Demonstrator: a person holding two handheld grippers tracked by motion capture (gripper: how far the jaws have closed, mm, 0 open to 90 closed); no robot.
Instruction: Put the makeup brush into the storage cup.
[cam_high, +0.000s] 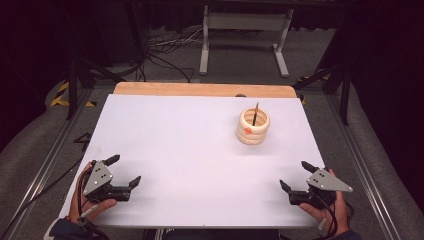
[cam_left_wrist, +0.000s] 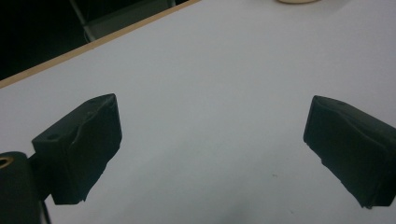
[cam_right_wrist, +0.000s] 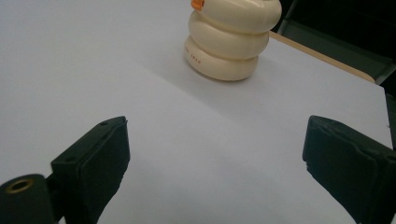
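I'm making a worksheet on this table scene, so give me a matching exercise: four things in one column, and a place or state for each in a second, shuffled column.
Things:
1. left gripper
2. right gripper
3. cream ringed holder
4. dark stick

Places or states:
a. stands on the far right part of the white board
b. open, at the near left corner of the board
c. rises out of the top of the holder
d. open, at the near right corner of the board

Pairs: 1-b, 2-d, 3-a, 4-c
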